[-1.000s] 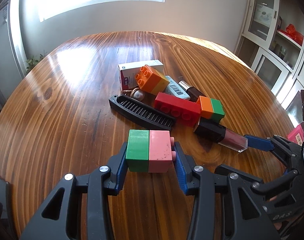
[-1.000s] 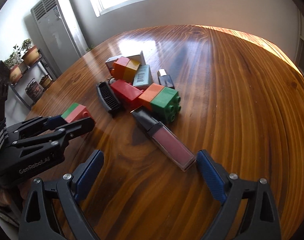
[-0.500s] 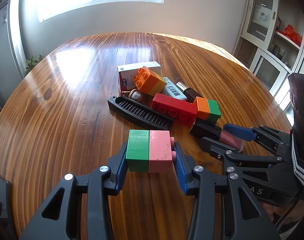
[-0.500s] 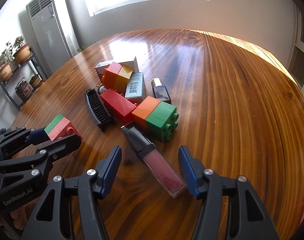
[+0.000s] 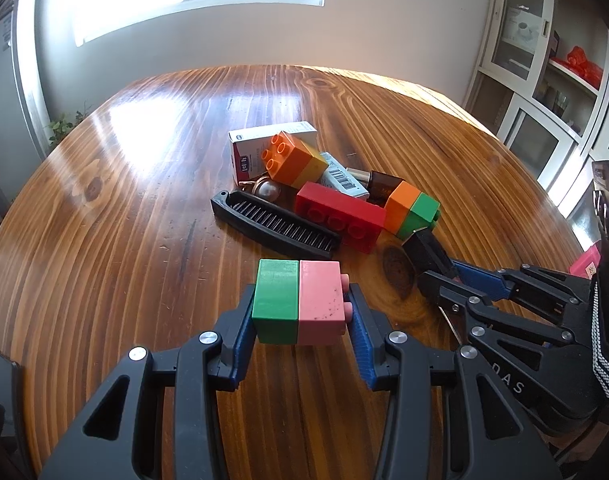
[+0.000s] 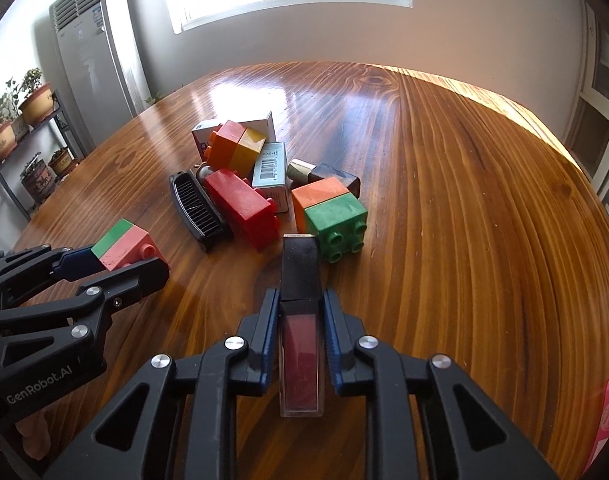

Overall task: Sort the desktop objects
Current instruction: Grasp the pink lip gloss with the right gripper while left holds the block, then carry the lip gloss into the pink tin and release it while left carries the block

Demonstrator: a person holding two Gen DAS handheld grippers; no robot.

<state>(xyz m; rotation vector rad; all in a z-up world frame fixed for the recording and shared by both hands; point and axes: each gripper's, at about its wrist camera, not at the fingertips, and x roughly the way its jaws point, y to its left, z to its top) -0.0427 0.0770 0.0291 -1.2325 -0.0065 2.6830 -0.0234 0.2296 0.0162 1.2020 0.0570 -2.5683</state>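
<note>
Gripping a green-and-pink toy brick pair at near left, the left gripper waits; the right gripper clamps the rectangular red lip-gloss tube. Next likely needs lifting each clear of the far pile toward separate groups.

**Lettering on gripper bodies, barcode on a carton**

Printed "GenRobot.AI" in grey along the black body of the left gripper, at the table's near left edge. Partly visible "DAS" on the right gripper. Barcode on the grey box mid-pile; digits too small to read.
</note>
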